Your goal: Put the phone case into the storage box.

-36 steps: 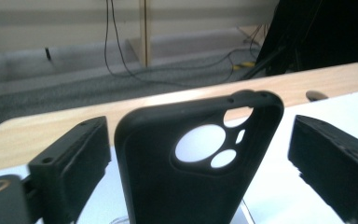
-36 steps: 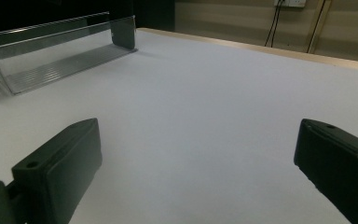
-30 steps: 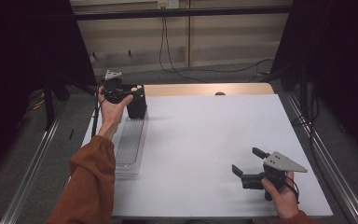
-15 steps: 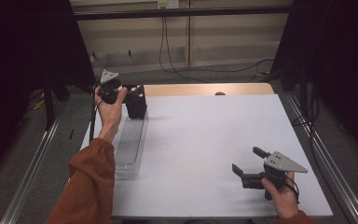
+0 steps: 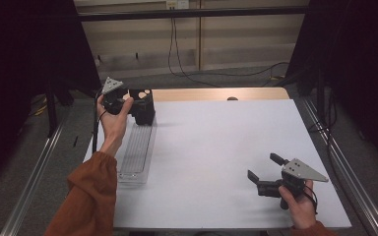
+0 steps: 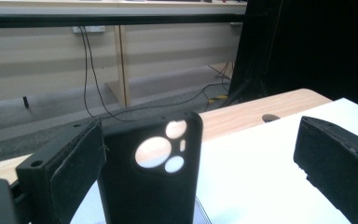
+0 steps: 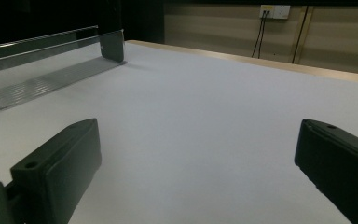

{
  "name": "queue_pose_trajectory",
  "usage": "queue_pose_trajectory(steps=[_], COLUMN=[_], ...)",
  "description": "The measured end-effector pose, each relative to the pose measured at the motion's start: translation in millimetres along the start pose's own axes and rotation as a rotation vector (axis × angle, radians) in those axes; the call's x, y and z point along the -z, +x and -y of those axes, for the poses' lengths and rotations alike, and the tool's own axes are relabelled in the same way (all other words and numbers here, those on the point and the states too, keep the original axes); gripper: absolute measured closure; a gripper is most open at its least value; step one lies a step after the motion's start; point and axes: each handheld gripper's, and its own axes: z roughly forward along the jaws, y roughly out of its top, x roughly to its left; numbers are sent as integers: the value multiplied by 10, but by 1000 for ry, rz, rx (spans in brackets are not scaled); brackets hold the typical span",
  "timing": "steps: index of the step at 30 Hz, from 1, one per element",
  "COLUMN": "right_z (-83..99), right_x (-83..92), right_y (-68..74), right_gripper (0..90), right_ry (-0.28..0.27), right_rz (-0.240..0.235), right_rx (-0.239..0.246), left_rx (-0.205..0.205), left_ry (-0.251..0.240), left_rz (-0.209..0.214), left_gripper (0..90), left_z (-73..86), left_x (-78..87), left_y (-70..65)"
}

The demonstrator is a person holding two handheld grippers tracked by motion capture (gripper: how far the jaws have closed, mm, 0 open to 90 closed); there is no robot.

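High view: at the far left corner of the white desk (image 5: 216, 147), a person's left hand (image 5: 112, 123) holds the left claw (image 5: 128, 101) level with a black phone case (image 5: 142, 104), which stands upright at the far end of a clear ridged plastic rack (image 5: 135, 152) lying along the desk's left edge. The rust-orange sleeve (image 5: 86, 196) reaches in from the near left.

In the left gripper view the phone case (image 6: 154, 172), its round camera cut-outs facing the lens, sits between the spread jaws of the left claw (image 6: 205, 172). It is tight against the left jaw and well apart from the right one, so the claw is open and grips nothing. Whether the left jaw actually touches the case cannot be told.

Near the desk's near right corner, the right hand (image 5: 298, 204) holds the right claw (image 5: 265, 167) just above the surface, jaws wide apart and pointing toward the left. The right gripper view shows the right claw (image 7: 196, 177) with bare white desk (image 7: 205, 107) between its jaws, and the rack (image 7: 42, 70) with the case's base (image 7: 112, 45) well off toward the far left.
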Motion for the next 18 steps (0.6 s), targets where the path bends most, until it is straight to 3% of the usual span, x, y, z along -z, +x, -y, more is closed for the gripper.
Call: queue_pose_trajectory(steps=[3,6,11,18], right_z=[-13,-25,-38,-62], right_x=[-8,-4,7,57], right_y=[11,20,22,25], right_gripper=[0,0,0,0], right_ry=[-9,-12,-22,-35], right_rz=[2,1,6,23], right_rx=[2,10,8,13], left_rx=[2,-13,-5,-10], left_ry=[-7,-10,-51,-84], left_rz=[29,27,60,78], left_gripper=[21,21,25,25], left_z=[22,41,61,228], left_x=[57,137,306,501], left_y=[-25,-44,-52,-90])
